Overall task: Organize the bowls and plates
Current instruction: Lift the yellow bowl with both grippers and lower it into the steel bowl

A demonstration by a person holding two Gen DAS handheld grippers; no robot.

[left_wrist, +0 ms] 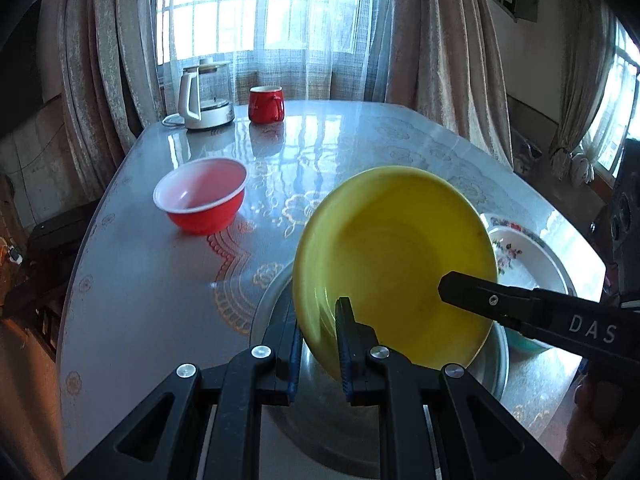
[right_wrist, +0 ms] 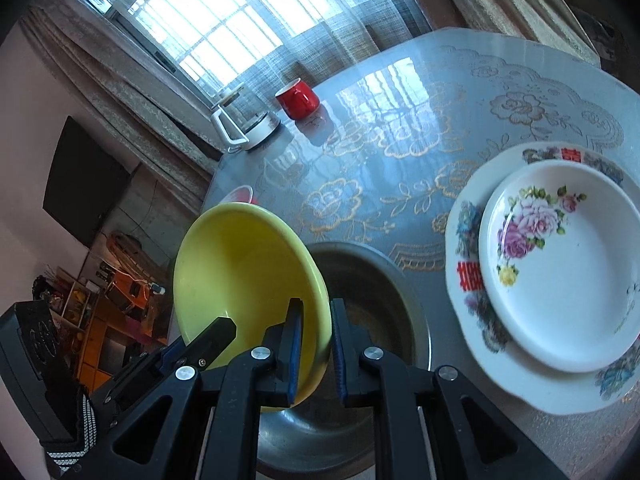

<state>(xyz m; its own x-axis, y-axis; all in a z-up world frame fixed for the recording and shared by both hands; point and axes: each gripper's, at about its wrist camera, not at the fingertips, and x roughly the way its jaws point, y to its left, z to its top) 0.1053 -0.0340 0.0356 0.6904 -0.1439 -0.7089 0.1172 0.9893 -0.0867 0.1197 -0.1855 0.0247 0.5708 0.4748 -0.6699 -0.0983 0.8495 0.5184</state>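
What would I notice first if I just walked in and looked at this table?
Probably the bright yellow bowl, tipped on its side and pinched at its rim by both tongs, the left tongs and the right tongs, above a metal basin. Next, the flowered plates stacked to the right, and the red bowl alone farther left.

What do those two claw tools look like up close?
Both grippers, left and right, are matte black plastic with triangular cut-outs, round silver bolts at the joints and ribbed blue pads lining the fingers. The right one carries white letters "DAS" on its side. A black-and-white woven strap hangs by the left one. No cables or sleeves show.
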